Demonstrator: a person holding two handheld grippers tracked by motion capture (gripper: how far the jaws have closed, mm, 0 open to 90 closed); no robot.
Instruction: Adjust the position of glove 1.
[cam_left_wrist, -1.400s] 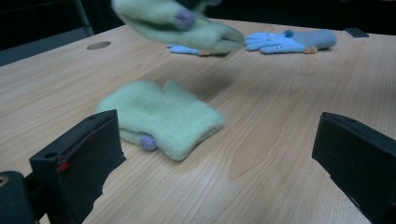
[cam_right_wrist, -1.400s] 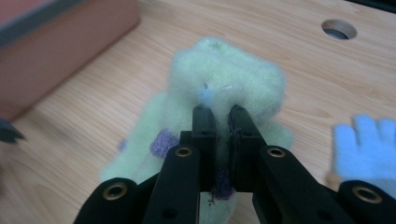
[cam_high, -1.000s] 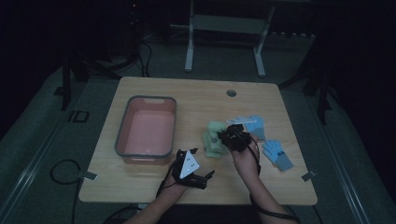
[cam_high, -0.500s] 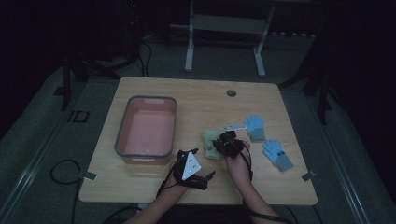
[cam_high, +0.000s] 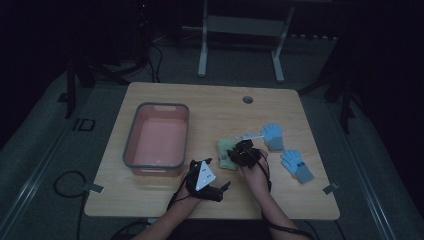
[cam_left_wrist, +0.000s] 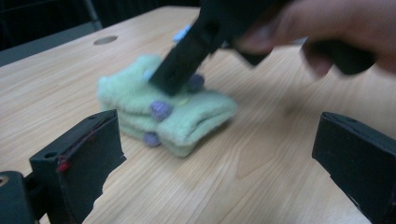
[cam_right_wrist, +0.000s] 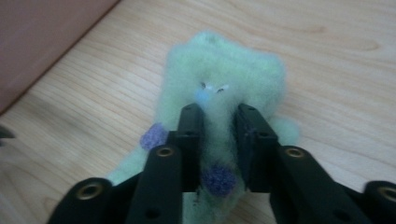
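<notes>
Since it sank, right gripper (cam_right_wrist: 217, 116) jaws have been opening around the green glove (cam_right_wrist: 224, 88).

the room sits very dark, the light falling mostly on the wooden table (cam_high: 200, 105), pale grain with a round cable hole (cam_high: 247, 99) near its far edge. around the table spreads a grey carpeted floor (cam_high: 45, 165), dim and flat. beyond the far edge stands a light metal frame (cam_high: 242, 25) on two legs, with a crossbar up top. dark stands (cam_high: 72, 80) rise at the left, and another dark stand (cam_high: 345, 95) at the right. black cables (cam_high: 150, 65) trail across the floor at the back, and one loops (cam_high: 62, 182) near the table's front left corner. the background walls are lost in blackness.
</notes>
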